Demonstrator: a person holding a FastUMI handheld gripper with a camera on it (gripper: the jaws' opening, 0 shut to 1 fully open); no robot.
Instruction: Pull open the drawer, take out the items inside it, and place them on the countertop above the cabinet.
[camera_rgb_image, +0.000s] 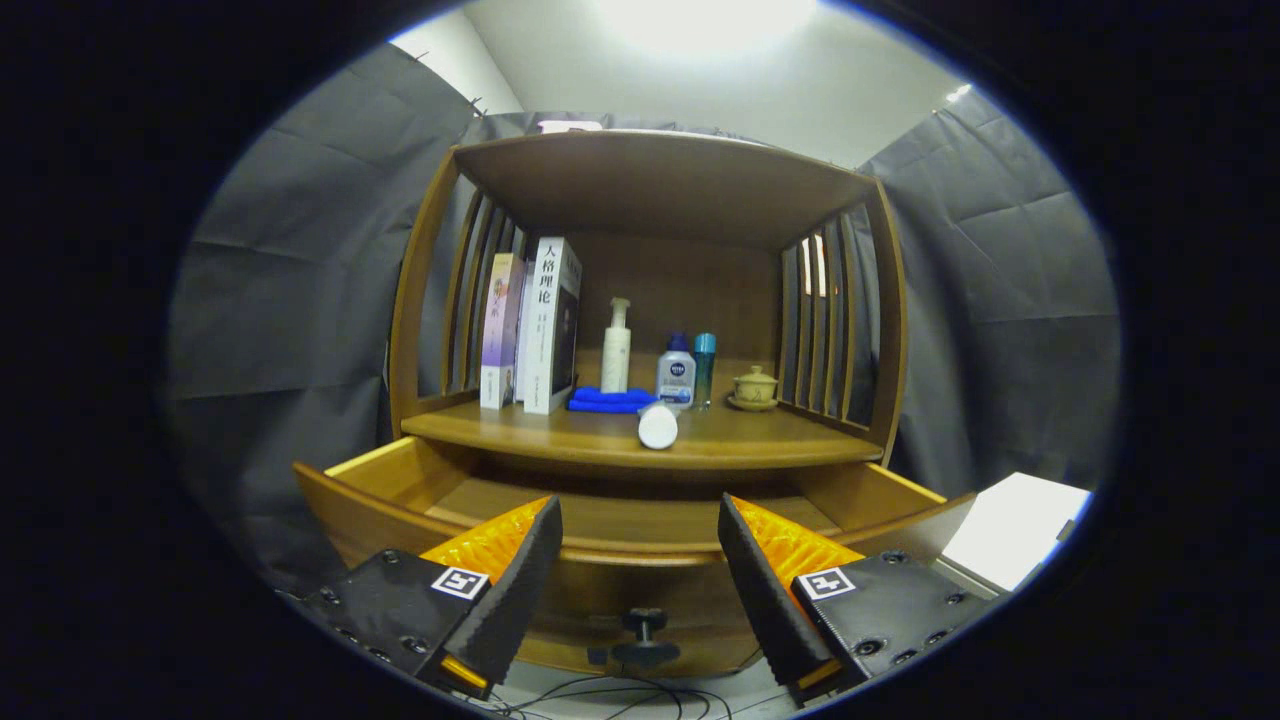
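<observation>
The wooden drawer stands pulled out below the countertop; what shows of its inside is bare wood. Its black knob sits on the front panel, low between my fingers. My gripper is open, with nothing between its fingers, and hovers just in front of the drawer's front. On the countertop a white round container lies on its side near the front edge. Behind it are a folded blue cloth, a white pump bottle, a blue-capped bottle and a slim teal bottle.
Books stand at the left of the countertop and a small lidded cup on a saucer at the right. Slatted side walls and a top board enclose the shelf. A white surface lies off to the right. Cables trail on the floor below.
</observation>
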